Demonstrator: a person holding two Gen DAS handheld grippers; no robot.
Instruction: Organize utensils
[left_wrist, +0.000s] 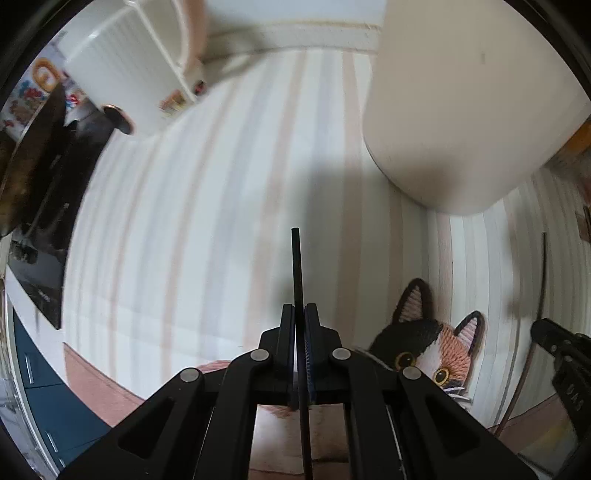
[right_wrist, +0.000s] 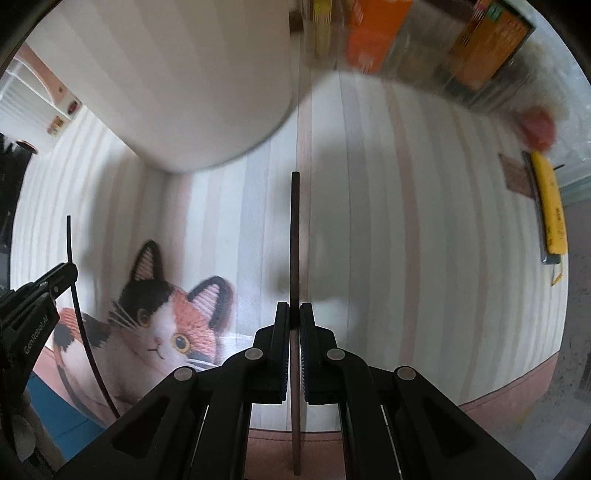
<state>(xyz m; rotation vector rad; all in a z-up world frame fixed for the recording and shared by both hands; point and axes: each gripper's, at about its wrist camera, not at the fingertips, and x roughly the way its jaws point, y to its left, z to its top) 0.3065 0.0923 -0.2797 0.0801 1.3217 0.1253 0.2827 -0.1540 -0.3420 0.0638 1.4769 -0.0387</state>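
Table (left_wrist: 207, 229) w/ striped cloth, pale cream and pink bands, pink border at near edge. Calico cat print (left_wrist: 428, 347) on cloth, near edge. Landmark: big cream holder (left_wrist: 461, 110), standing on cloth just beyond cat.

Left hand-held gripper (left_wrist: 300, 317) clenched on a thin black chopstick (left_wrist: 296, 266), tip pointing fwd, just left of holder's base and above cloth. Right hand-held gripper (right_wrist: 294, 314) clenched on a brown chopstick (right_wrist: 294, 236), tip just right of holder (right_wrist: 192, 74), below its rounded base edge.

Left view only: white ribbed rack (left_wrist: 129, 62) well left of holder at far edge; dark pan-like item (left_wrist: 40, 158) further left, blurred; blue cabinet fronts below table edge. Also shows right gripper at far right w/ its stick.

Right view only: orange boxes (right_wrist: 376, 33) behind and right of holder, blurred; yellow-handled tool (right_wrist: 550, 206) far right on cloth; red blurred item (right_wrist: 537, 125) above it. Left gripper seen left of cat, w/ black stick.
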